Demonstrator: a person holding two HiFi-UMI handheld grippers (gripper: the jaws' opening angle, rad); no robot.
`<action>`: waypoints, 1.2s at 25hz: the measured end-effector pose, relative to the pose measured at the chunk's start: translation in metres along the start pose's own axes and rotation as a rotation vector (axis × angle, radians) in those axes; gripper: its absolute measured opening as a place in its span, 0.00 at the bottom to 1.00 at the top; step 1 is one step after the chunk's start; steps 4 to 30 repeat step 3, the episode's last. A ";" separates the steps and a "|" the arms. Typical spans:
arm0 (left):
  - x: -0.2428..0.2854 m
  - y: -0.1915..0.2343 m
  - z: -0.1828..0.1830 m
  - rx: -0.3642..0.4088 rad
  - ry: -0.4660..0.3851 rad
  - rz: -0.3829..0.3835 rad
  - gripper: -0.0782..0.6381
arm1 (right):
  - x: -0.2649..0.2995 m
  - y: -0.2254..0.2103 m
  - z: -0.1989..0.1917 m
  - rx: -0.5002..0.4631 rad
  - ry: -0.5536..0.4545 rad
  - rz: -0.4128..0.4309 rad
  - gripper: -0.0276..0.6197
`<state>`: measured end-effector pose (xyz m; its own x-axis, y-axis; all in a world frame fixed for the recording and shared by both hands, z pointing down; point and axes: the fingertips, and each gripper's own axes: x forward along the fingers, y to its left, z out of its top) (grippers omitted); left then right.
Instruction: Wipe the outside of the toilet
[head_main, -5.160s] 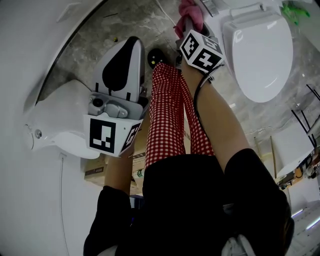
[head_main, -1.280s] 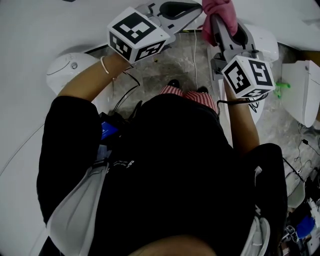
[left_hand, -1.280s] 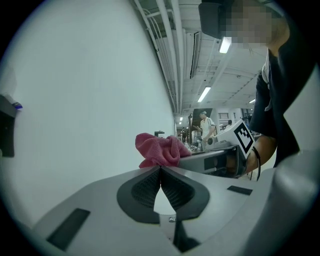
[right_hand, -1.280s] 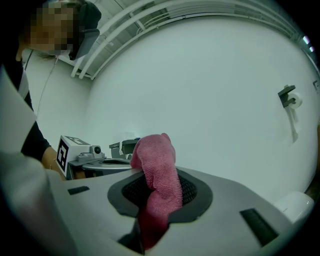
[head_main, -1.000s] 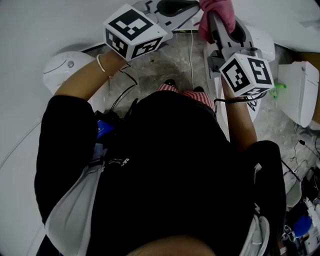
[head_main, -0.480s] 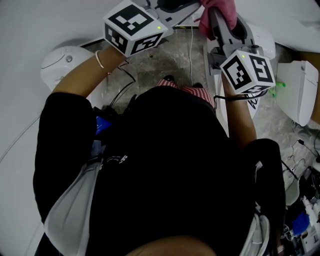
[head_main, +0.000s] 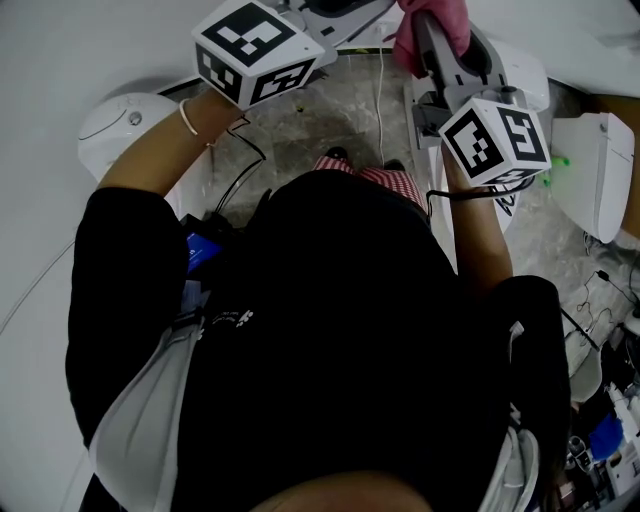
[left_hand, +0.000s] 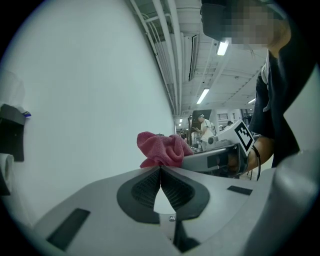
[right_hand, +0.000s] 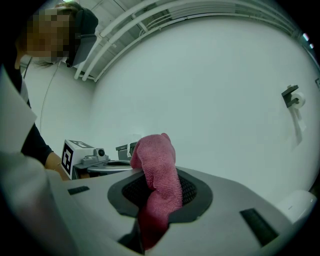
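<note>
My right gripper (head_main: 436, 28) is shut on a pink cloth (head_main: 424, 30), held up near the top of the head view. In the right gripper view the cloth (right_hand: 159, 165) bunches up out of the jaws of the right gripper (right_hand: 161, 186), in front of a white wall. My left gripper (head_main: 342, 8) is level with it on the left, jaws shut on nothing. From the left gripper (left_hand: 160, 169) I see the cloth (left_hand: 162, 149) just beyond the tips. A white toilet (head_main: 527, 82) stands under the right gripper.
Another white toilet (head_main: 122, 124) stands at the left and a third (head_main: 600, 170) at the far right, on a grey marble floor (head_main: 330, 120). A cable (head_main: 381, 90) runs over the floor. A paper holder (right_hand: 294, 102) hangs on the wall.
Five seconds ago the right gripper held the cloth low beside a toilet. In the last second both grippers have stayed raised, and the left one has drifted a little left.
</note>
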<state>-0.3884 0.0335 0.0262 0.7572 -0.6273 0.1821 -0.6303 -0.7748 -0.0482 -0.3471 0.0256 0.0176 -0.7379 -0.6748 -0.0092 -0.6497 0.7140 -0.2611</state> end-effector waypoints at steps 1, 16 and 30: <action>0.000 0.000 0.000 0.000 0.001 -0.002 0.12 | 0.000 0.001 0.000 0.001 -0.001 0.001 0.19; -0.001 -0.001 -0.001 0.000 0.005 -0.006 0.12 | -0.001 0.002 0.000 0.002 -0.002 0.002 0.19; -0.001 -0.001 -0.001 0.000 0.005 -0.006 0.12 | -0.001 0.002 0.000 0.002 -0.002 0.002 0.19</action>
